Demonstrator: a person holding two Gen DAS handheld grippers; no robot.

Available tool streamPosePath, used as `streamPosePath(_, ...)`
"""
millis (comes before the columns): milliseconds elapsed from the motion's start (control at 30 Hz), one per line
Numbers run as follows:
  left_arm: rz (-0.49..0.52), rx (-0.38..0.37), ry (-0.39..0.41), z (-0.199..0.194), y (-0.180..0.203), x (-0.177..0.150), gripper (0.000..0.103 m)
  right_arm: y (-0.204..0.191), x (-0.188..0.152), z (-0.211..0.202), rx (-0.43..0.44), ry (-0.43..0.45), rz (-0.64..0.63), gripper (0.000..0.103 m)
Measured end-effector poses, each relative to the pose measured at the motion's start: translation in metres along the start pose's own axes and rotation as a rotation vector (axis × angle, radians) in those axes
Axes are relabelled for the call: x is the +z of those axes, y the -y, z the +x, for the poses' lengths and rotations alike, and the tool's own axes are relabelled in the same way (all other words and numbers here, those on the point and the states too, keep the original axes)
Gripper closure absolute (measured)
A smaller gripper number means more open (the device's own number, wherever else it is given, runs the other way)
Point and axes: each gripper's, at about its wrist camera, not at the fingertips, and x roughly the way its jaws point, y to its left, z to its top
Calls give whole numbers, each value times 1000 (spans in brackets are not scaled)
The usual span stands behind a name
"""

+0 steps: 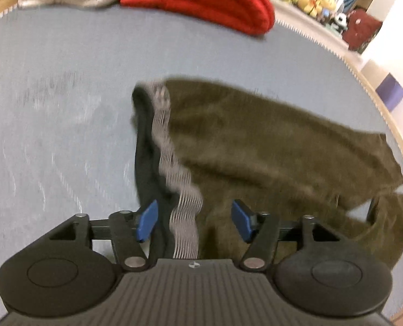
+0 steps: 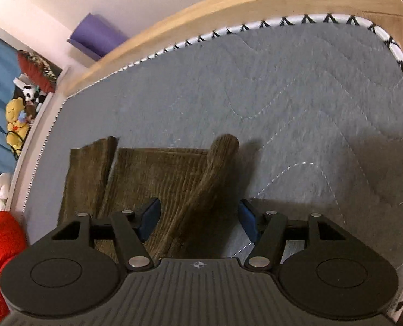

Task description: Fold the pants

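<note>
Both wrist views look steeply down, close over pants (image 1: 255, 146).

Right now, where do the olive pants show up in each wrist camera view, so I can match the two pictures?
Left wrist view: the olive pants fill centre and right, patterned waistband running down toward the camera.
Right wrist view: the pants lie lower centre-left, leg ends pointing away.
Shared landmark: the red blanket, top centre in the left view, at the lower left edge in the right.

No readable text, label, brand or number shows in either view — the only mark is a small round emblem (image 2: 198, 265) on each gripper's ribbed housing, too small to make out, with no letters to be read.
</note>
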Motion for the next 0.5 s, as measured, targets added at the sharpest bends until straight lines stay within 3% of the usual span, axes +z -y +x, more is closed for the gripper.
streamPosePath(67, -23, -6, -41, 8, -7, -9, 36, -3, -1, 2, 2, 5, -13, 40)
streamPosePath(233, -11, 13, -102, 29, -15, -28, 36, -9, -6, 8, -4, -3, -33, 79)
streamPosePath(500, 45, 15, -103, 46, -18, -34, 36, -16, -8, -3, -5, 27, -139, 91)
